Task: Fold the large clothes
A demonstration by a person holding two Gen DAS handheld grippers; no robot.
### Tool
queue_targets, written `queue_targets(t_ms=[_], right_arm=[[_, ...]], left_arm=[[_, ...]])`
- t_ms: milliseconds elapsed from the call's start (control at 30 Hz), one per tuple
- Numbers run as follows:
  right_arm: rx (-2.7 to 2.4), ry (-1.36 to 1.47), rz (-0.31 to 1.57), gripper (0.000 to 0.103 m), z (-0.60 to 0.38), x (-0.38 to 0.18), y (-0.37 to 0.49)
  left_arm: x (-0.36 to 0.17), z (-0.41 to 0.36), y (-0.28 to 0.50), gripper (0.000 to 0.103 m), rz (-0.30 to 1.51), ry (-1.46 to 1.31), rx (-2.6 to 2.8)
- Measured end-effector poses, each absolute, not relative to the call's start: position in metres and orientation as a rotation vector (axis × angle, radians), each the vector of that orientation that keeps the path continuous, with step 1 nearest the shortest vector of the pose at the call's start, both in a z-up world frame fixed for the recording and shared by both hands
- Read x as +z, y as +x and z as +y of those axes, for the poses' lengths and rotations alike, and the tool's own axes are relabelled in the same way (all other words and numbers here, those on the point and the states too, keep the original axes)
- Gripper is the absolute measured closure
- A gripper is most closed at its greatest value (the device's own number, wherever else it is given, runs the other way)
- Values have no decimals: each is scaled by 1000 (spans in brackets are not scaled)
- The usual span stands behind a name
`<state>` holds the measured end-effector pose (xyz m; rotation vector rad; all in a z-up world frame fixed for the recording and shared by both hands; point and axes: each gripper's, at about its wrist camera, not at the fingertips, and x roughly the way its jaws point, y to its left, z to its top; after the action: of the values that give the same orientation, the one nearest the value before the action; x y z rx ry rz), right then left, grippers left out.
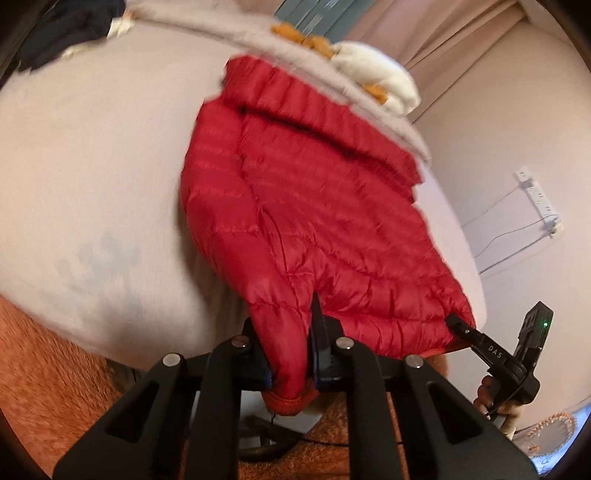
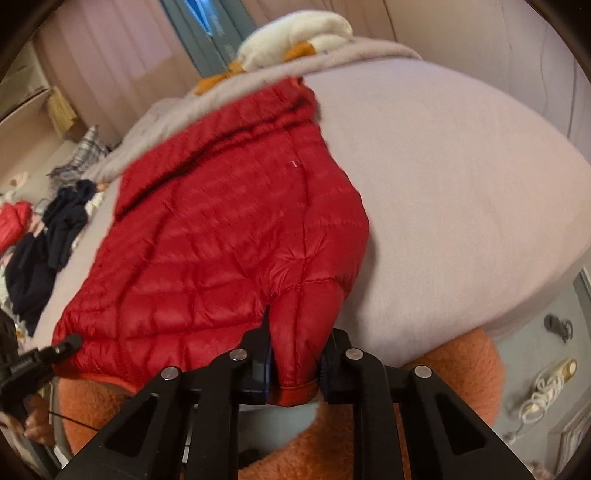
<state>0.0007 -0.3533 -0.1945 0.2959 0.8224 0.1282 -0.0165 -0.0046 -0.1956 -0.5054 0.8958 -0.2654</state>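
A red quilted puffer jacket (image 1: pixel 303 206) lies spread on the pale bed (image 1: pixel 92 147), its hem hanging over the near edge. My left gripper (image 1: pixel 288 354) is shut on the jacket's near left hem corner. My right gripper (image 2: pixel 295 365) is shut on the near right hem corner of the jacket (image 2: pixel 229 236). The right gripper also shows in the left wrist view (image 1: pixel 458 325) at the hem's right end. The left gripper shows in the right wrist view (image 2: pixel 70 343) at the hem's left end.
A white and orange plush toy (image 1: pixel 373 70) lies on a grey blanket (image 1: pixel 236 29) at the bed's far side. Dark clothes (image 2: pixel 44 251) lie in a heap on the bed's left side. An orange fluffy rug (image 1: pixel 44 362) covers the floor below. A power strip (image 1: pixel 539 199) hangs on the wall.
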Motion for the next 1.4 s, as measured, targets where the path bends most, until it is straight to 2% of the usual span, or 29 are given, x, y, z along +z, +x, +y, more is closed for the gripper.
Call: queue_targets(t_ms=[433, 767, 1067, 1400], right_arm=[[217, 197, 524, 86, -350, -84, -16], [278, 121, 365, 86, -344, -35, -41], [310, 63, 316, 86, -339, -20, -64], [317, 113, 359, 86, -345, -31, -55]], left_arm=[[-88, 8, -21, 90, 626, -466, -383], [-30, 30, -44, 90, 495, -422, -467], [-12, 35, -67, 90, 468, -403, -498], [-26, 32, -54, 88, 531, -413, -474]])
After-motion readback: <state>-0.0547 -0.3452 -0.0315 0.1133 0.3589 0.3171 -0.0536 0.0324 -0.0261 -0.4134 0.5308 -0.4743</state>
